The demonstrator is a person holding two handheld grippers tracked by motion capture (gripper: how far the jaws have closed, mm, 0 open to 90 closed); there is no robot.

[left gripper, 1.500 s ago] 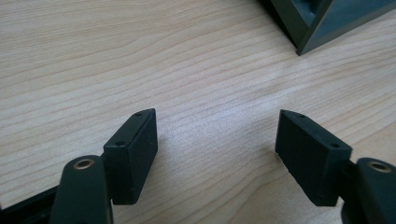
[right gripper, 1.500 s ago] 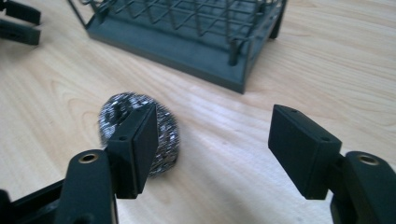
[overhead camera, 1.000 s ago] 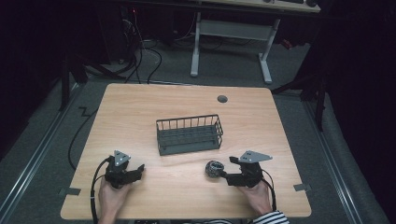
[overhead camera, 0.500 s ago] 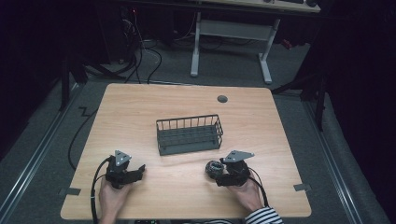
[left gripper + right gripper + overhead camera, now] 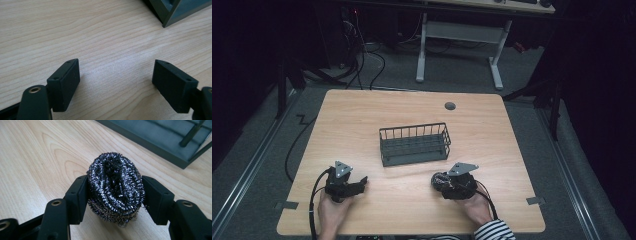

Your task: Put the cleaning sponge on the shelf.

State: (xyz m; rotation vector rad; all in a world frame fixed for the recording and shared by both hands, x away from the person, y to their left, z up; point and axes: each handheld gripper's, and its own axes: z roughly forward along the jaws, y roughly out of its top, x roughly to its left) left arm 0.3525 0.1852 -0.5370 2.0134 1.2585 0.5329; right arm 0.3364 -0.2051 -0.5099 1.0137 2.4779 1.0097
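Wooden table point(image 5: 362, 120) holds a wire basket point(image 5: 414, 145) mid-surface. Left gripper point(image 5: 116, 80) rests wide open over bare wood. Right gripper point(image 5: 115, 200) pinches the steel scourer point(image 5: 115, 192) just near of the basket — lift it clear of the rim before moving across.

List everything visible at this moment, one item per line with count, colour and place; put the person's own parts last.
Light wooden table: one, pale wood, centre.
Dark grey wire basket: one, empty, mid-table.
Round steel-wool scouring pad: one, silvery black, between the right gripper's jaws, squeezed, near the table's front edge.
Round grey grommet: one, far edge of the table.
White-legged desk: one, behind the table.
Black cables: several, on the floor.
Left gripper: black, open over bare wood.
Right gripper: black, shut on the pad.
Hands: two, at the front edge.
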